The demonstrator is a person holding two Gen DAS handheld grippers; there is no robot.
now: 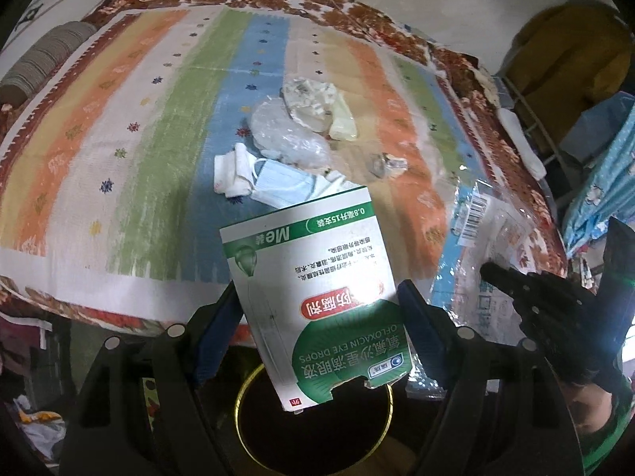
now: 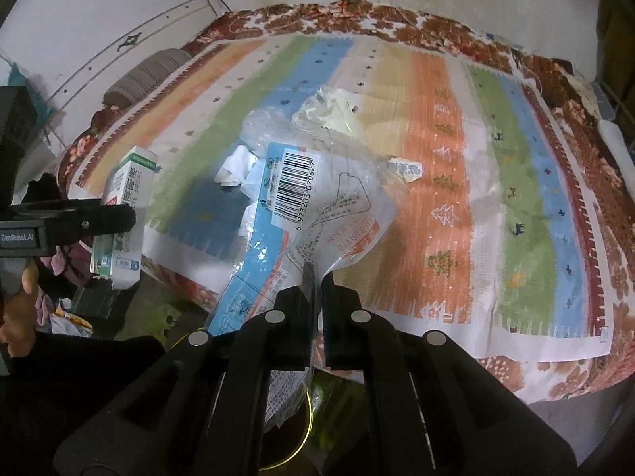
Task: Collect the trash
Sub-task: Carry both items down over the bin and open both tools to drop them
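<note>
The eye-drop carton (image 1: 313,297), white and green with one torn end flap, sits pinched between the blue pads of the left gripper (image 1: 317,317), held over the dark, gold-rimmed bin (image 1: 313,424) below the bed edge. The right gripper (image 2: 315,289) has its jaws pressed together on a thin neck of the clear plastic wrapper (image 2: 313,206) with a blue stripe and barcode, also near the bin. So two pieces are in hand and seemingly about to drop; neither is in yet. Left on the striped blanket (image 1: 119,139) is a small heap: a blue face mask (image 1: 285,188), crumpled tissue (image 1: 232,174), clear plastic (image 1: 285,131) and a small scrap (image 1: 387,164), possibly foil, though it is too blurred to be sure.
</note>
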